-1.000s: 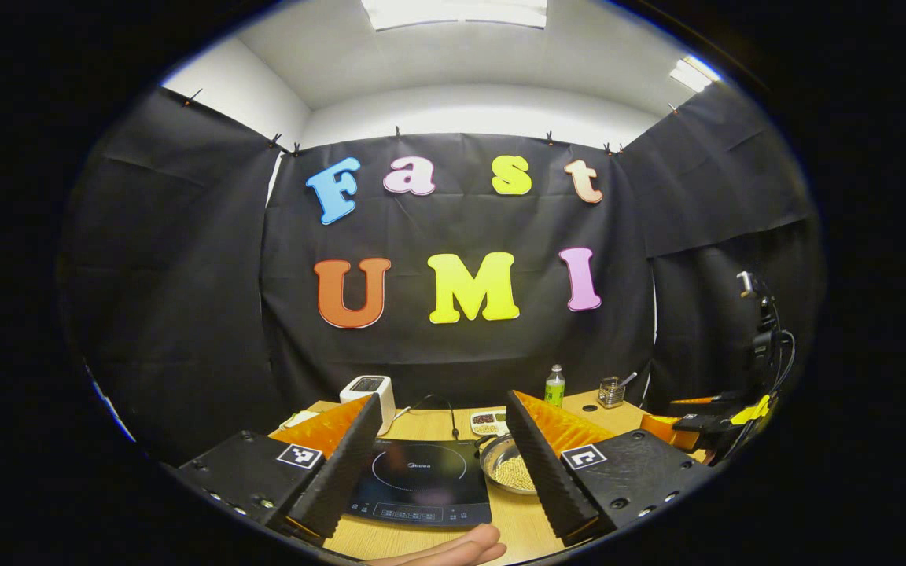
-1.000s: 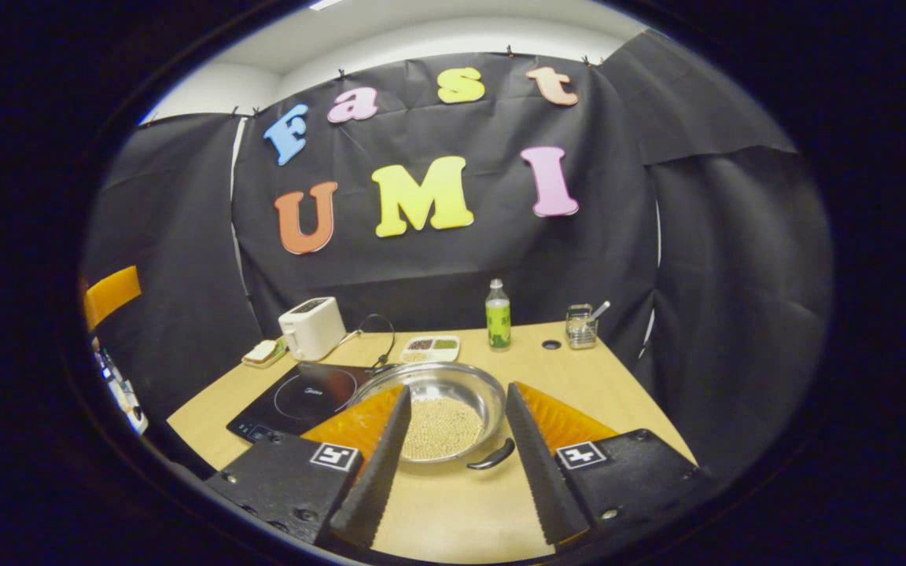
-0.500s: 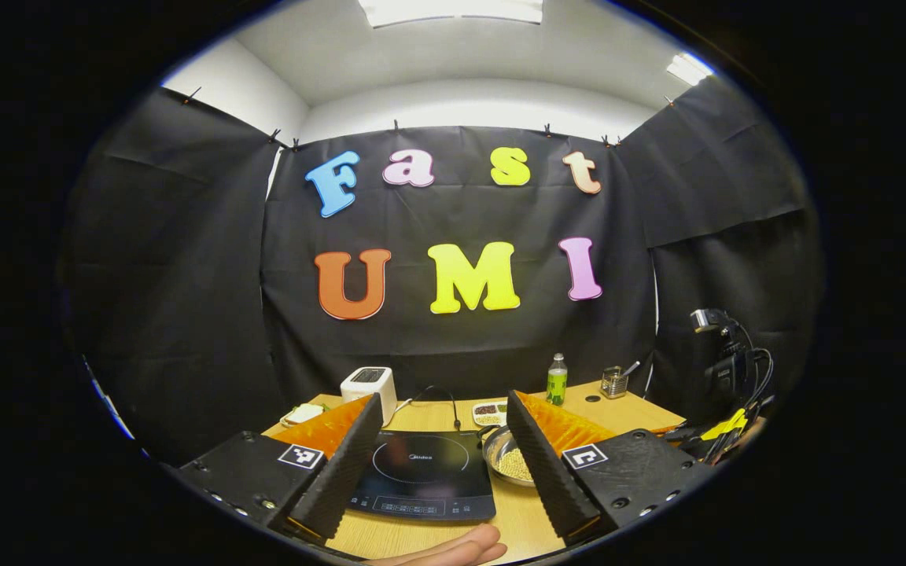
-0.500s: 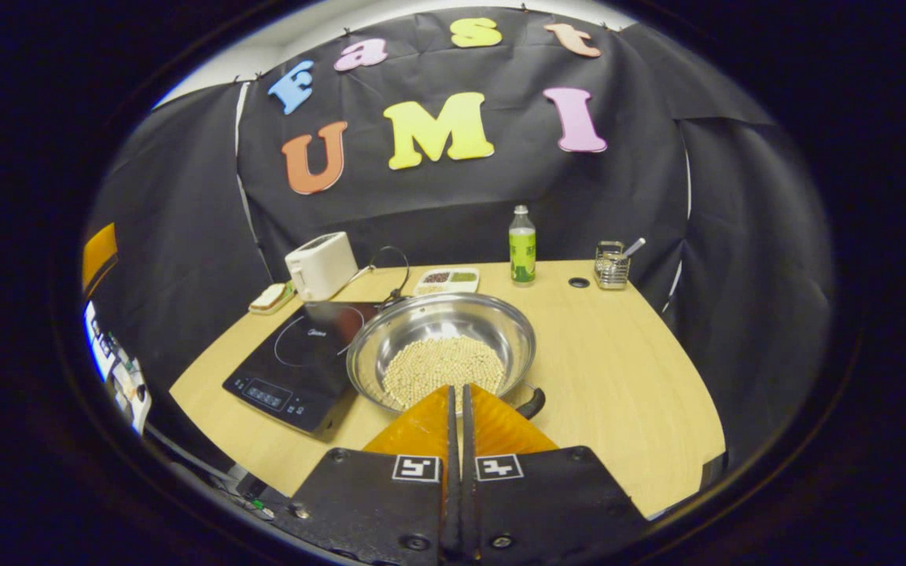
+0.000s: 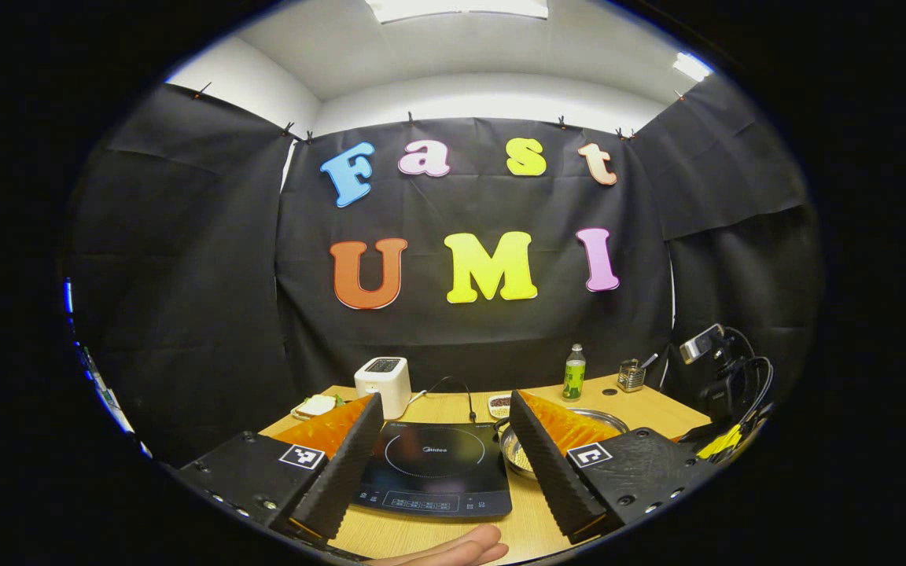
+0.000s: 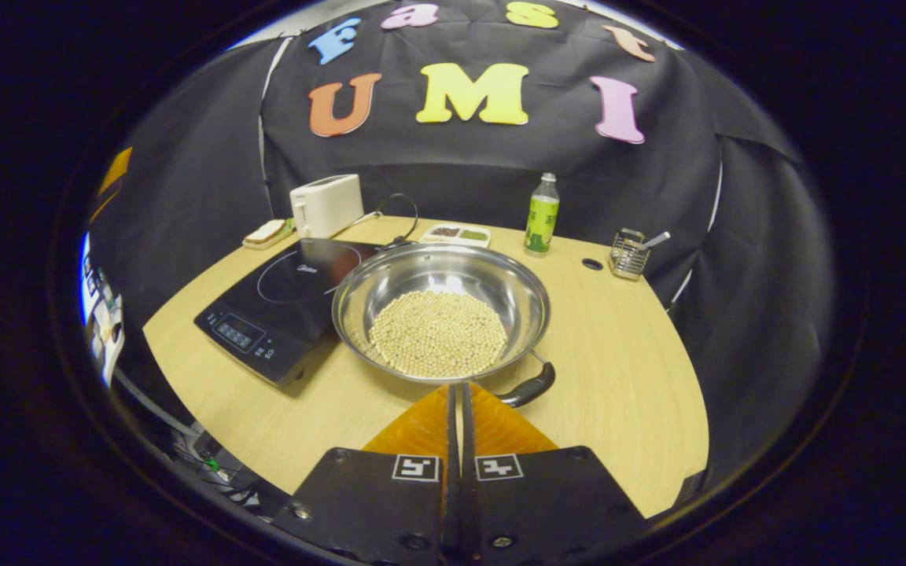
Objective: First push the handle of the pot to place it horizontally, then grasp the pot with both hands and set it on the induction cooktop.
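Note:
A steel pot with pale beans in it stands on the wooden table, right beside the black induction cooktop. Its dark handle sticks out at the near right rim. My right gripper is shut on nothing, its tips at the pot's near rim, just left of the handle. In the left gripper view my left gripper is open and held above the near table edge. The cooktop lies between its fingers and the pot is partly hidden behind the right-hand finger.
Along the back of the table stand a white toaster, a small plate with food, a divided snack tray, a green bottle and a wire holder. A hand shows at the bottom of the left gripper view.
My right gripper went from open to shut and has come over the table up to the pot's near rim. My left gripper stayed open and shifted only slightly.

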A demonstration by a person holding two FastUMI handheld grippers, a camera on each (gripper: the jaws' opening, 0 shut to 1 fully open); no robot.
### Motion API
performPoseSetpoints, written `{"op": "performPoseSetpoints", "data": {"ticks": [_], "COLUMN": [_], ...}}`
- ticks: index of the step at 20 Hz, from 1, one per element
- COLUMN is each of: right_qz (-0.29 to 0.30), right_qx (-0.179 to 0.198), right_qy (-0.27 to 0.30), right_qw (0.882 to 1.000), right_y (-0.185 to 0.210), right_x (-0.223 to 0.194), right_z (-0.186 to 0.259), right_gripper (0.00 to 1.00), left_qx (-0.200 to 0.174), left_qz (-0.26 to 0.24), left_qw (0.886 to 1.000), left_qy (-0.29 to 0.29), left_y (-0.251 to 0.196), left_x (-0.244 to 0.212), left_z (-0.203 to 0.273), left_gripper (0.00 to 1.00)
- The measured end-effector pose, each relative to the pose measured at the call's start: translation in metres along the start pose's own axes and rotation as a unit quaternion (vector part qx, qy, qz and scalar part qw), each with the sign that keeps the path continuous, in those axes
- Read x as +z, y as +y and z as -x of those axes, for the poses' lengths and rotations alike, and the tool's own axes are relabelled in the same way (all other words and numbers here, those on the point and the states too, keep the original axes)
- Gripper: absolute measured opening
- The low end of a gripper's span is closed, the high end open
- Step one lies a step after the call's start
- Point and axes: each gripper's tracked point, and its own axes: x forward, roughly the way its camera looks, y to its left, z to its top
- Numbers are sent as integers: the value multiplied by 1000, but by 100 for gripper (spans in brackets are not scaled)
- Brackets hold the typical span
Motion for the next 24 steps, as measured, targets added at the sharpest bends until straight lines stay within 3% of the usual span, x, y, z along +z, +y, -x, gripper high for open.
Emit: {"op": "performPoseSetpoints", "data": {"ticks": [2,9,10,17,19,24], "right_qz": [-1,14,14,-11,-8,-21], "right_qx": [9,26,28,53,53,43], "right_qy": [16,54,57,64,67,77], "right_qw": [1000,998,998,996,996,996], "right_y": [4,-4,-6,-18,-23,-40], "right_x": [-9,-34,-35,-33,-33,-35], "right_z": [-10,-46,-50,-63,-65,-69], "right_gripper": [0,4,0,4,0,4], "left_qx": [0,5,9,1,3,-7], "left_qz": [0,6,7,2,-4,10], "left_qw": [1000,1000,1000,1000,1000,1000], "left_qy": [2,1,1,14,18,5], "left_y": [-1,-3,-2,-18,-17,-22], "left_x": [-2,-12,-13,-19,-15,0], "left_z": [1,-20,-25,-56,-63,-85], "left_gripper": [96,96,96,96,96,96]}}
